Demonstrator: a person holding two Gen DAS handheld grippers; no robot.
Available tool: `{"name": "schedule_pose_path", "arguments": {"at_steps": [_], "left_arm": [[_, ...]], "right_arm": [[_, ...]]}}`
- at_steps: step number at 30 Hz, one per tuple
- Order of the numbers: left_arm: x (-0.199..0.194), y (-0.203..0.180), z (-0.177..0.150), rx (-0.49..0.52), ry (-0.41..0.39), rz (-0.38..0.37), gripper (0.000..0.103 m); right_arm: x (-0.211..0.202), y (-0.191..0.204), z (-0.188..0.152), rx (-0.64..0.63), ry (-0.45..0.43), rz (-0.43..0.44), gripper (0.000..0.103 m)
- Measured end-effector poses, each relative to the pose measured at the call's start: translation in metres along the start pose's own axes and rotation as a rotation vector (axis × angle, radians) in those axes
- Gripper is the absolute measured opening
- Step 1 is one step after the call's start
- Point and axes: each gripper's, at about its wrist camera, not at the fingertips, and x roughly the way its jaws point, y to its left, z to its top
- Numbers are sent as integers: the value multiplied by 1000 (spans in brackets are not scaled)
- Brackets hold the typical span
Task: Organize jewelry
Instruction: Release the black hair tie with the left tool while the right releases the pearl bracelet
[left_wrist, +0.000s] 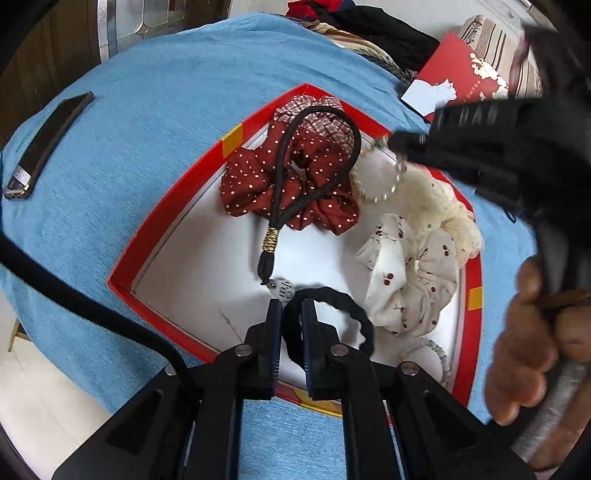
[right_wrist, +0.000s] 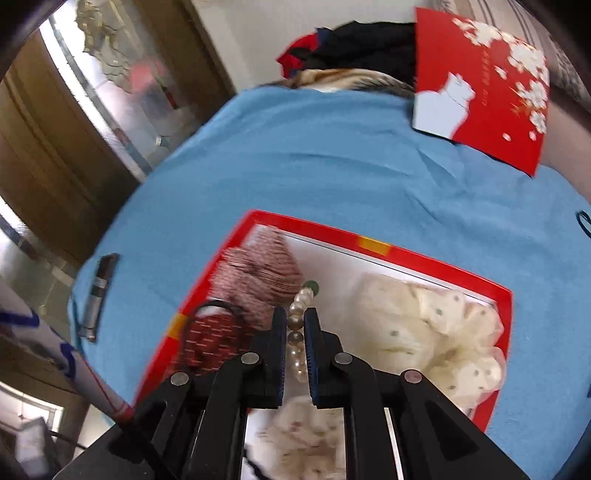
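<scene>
Left gripper (left_wrist: 290, 314) pinched a black hair tie (left_wrist: 332, 317) low centre, over the red box (left_wrist: 166, 218). Right gripper (right_wrist: 295, 325) clamped a pearl bracelet (right_wrist: 297, 314) at frame centre, hanging above the cream scrunchie (right_wrist: 424, 332) in that box.

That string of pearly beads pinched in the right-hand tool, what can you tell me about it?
The pearl bracelet is a loop of round, glossy cream beads with one darker greenish bead at its far end. The right tool is shut on it, the beads squeezed between the two dark pads. It hangs over the open red box, above the cream scrunchie and beside the red polka-dot one. The left camera shows the rest of the loop drooping below the tool; whether it touches the scrunchie is unclear.
</scene>
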Motion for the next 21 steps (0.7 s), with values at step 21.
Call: {"name": "schedule_pose_path", "arguments": {"at_steps": [21], "left_arm": [[-38,-23,-1,45,-191,-20,43]], "right_arm": [[-49,-16,-20,-68,-68,-86,41]]}}
